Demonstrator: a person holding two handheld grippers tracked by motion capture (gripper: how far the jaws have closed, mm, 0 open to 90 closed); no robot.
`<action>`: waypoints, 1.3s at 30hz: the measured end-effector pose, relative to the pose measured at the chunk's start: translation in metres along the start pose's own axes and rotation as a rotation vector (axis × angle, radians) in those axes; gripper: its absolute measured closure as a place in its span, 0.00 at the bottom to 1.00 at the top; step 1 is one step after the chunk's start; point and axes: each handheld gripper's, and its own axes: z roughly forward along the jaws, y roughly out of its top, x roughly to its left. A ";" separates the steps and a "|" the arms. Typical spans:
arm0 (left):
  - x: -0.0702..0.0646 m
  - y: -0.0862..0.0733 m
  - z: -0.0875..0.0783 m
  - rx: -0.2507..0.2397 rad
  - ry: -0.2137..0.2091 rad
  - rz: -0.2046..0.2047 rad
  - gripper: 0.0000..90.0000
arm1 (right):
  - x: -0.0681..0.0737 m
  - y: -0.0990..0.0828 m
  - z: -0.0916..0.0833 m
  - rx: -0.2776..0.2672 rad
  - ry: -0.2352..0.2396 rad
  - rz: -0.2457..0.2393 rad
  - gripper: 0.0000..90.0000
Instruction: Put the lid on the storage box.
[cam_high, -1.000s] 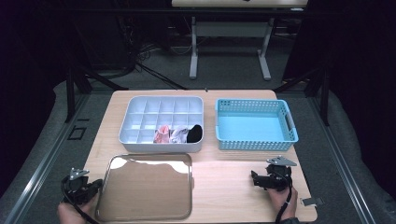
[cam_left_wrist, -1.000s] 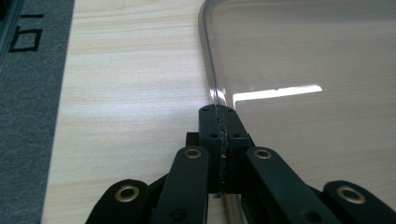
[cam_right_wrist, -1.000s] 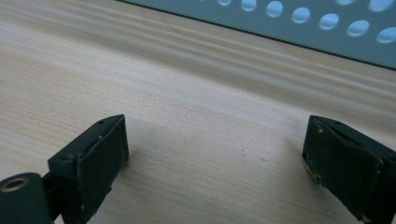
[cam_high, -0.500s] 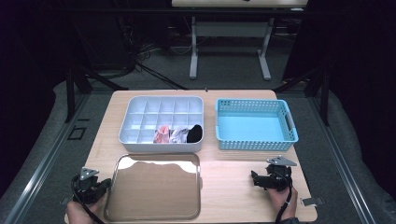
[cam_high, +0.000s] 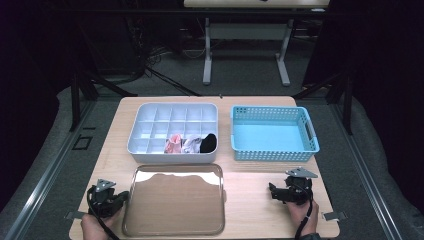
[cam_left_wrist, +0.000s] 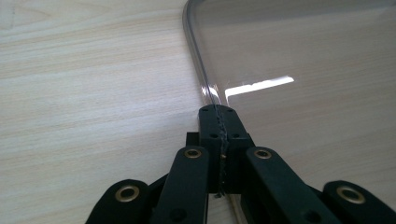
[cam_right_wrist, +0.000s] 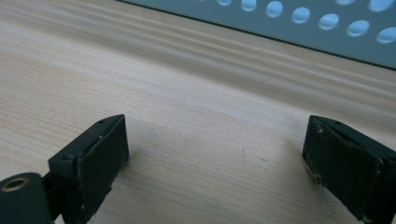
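Observation:
A clear plastic lid (cam_high: 175, 202) lies flat on the wooden table (cam_high: 250, 210) near its front edge. My left gripper (cam_high: 122, 199) is shut on the lid's left rim; in the left gripper view the rim (cam_left_wrist: 205, 88) runs straight into the closed jaws of that gripper (cam_left_wrist: 218, 112). At the front right, my right gripper (cam_high: 272, 191) rests low on the table, open, with bare wood between its fingertips (cam_right_wrist: 215, 149). A grey divided box (cam_high: 135, 145) behind the lid holds a pink sock (cam_high: 173, 144), a white sock (cam_high: 191, 145) and a black sock (cam_high: 209, 142) in its front row.
A blue perforated basket (cam_high: 272, 135) sits to the right of the grey box, and its wall (cam_right_wrist: 327, 23) stands just ahead of the right gripper. Beyond the table are a dark floor and a desk frame (cam_high: 245, 50).
The lid and my left gripper have slid rightward along the front of the table. The right gripper has stayed where it was.

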 end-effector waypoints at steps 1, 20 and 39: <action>-0.001 0.000 0.000 0.002 -0.002 -0.004 1.00 | 0.000 0.000 0.000 0.000 0.000 0.000 0.07; -0.041 0.010 0.015 0.002 -0.038 -0.047 1.00 | 0.000 0.000 0.000 0.002 0.002 0.004 0.07; -0.067 0.014 0.025 -0.021 -0.075 -0.093 1.00 | 0.000 0.000 0.000 0.004 0.004 0.005 0.08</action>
